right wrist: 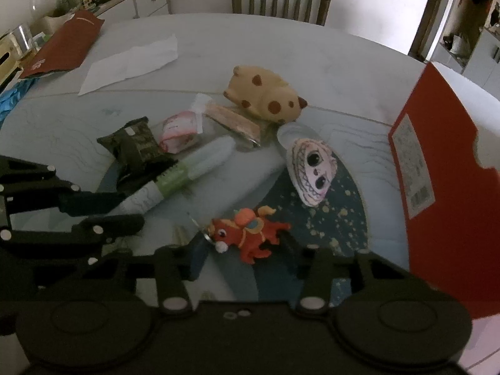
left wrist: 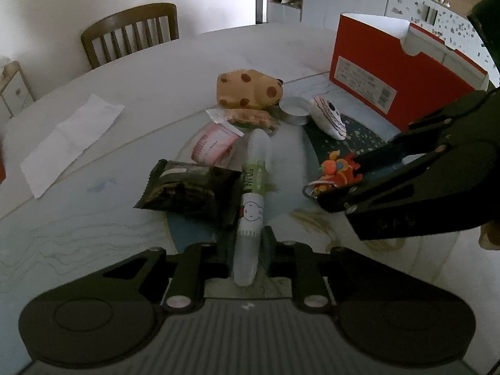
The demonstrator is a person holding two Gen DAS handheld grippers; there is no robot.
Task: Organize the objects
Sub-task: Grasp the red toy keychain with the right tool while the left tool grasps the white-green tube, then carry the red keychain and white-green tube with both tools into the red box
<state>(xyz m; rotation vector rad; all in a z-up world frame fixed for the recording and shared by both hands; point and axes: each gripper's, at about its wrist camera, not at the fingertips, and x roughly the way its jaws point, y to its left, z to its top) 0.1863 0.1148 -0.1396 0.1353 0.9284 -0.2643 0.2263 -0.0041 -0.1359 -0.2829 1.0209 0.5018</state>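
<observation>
The left gripper had its jaws clamped on the near end of the white tube, which lay on the surface beside the dark packet. The right gripper had its jaws closed against the red horse toy, near the open red box

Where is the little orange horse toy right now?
The orange horse toy lies on the table's dark blue circle, between the right gripper fingers, below the doll-face pouch, left of the red box.
</observation>
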